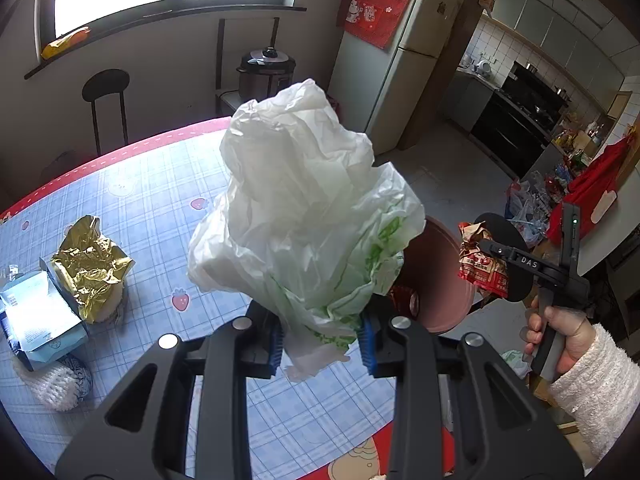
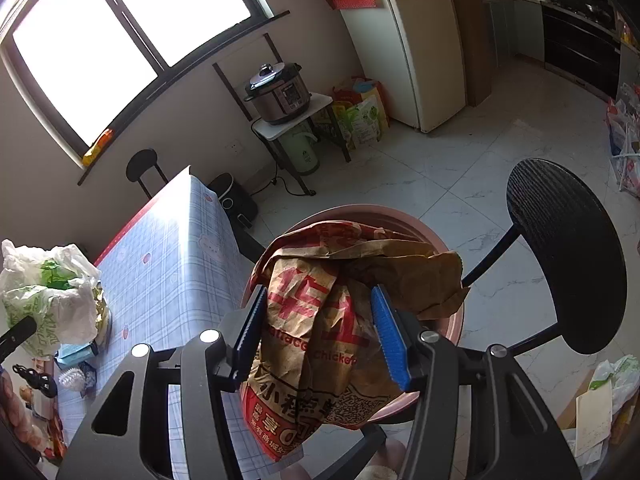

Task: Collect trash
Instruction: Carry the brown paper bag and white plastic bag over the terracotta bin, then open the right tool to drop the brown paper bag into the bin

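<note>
Right, both loads are up and heading for the pink bin (image 2: 448, 324). My left gripper (image 1: 320, 338) is pinching the neck of a crumpled white plastic bag (image 1: 304, 208) with green print, blue pads pressed into the bunched film, most of the bag ballooning up and forward past the fingertips. My right gripper (image 2: 320, 332) is clamped on a brown paper food bag (image 2: 320, 320) with red lettering, pads biting its crumpled middle, bottom end hanging back toward me, top flap sticking out to the right of the jaws. The bin sits directly below and ahead of the right gripper, rim showing around the paper bag; from the left gripper it is just ahead and right, mostly hidden behind the plastic. Risks as I read it: the plastic is slick and only a thin neck is held, so a fast swing could slide it out onto the table (image 1: 160, 200). It also blocks the left view, so I could misjudge the rim and drop short. The paper bag's loose flap may catch the bin edge and hang over instead of falling in. Both grippers converge on one opening, so they could bump. Left of the left gripper, the gold foil wrapper (image 1: 90, 264) and blue box (image 1: 38, 320) on the table are not yet picked up.
</note>
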The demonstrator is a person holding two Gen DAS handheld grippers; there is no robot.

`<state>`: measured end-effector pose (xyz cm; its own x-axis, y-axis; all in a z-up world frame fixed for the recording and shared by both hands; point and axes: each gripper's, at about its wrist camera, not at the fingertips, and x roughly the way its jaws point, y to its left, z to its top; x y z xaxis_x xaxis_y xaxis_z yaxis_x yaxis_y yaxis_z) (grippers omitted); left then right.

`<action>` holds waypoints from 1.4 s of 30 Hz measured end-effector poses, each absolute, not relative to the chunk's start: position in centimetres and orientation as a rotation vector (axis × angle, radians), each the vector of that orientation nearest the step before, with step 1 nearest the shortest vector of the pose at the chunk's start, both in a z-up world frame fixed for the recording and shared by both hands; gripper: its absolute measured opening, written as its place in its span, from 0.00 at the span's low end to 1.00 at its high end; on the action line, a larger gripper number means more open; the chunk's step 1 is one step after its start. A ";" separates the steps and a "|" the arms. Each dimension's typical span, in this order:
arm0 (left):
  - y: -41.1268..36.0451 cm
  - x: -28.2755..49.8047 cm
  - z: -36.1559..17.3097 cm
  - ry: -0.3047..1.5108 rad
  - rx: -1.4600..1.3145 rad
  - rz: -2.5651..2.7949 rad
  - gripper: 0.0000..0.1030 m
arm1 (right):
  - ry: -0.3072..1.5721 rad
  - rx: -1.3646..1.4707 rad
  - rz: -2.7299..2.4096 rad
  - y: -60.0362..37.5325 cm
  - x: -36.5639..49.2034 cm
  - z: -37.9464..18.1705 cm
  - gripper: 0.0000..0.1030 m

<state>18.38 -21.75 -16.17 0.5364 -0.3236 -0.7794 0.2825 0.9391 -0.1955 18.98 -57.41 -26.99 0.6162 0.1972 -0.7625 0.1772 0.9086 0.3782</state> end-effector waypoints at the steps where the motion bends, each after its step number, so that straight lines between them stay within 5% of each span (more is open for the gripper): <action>1: -21.7 18.3 -16.2 0.938 -0.047 -0.354 0.31 | 0.917 0.447 0.015 -57.4 19.2 -27.2 0.51; 28: -15.9 15.6 -14.7 0.912 -0.109 -0.248 0.32 | 0.948 0.388 -0.028 -56.1 22.5 -28.7 0.56; 33: -15.3 15.5 -14.7 0.906 -0.128 -0.248 0.32 | 0.929 0.377 -0.032 -55.8 22.5 -27.6 0.64; 38: -15.2 15.7 -15.6 0.922 -0.145 -0.270 0.32 | 0.876 0.330 -0.033 -55.1 21.2 -25.3 0.89; 42: -15.3 15.9 -16.3 0.931 -0.154 -0.296 0.33 | 0.837 0.307 -0.025 -54.5 19.4 -23.3 0.95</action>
<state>15.88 -15.26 -16.28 0.5605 -0.3157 -0.7656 0.1839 0.9488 -0.2566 19.39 -54.52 -23.27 0.6721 0.0981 -0.7340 0.1420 0.9557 0.2578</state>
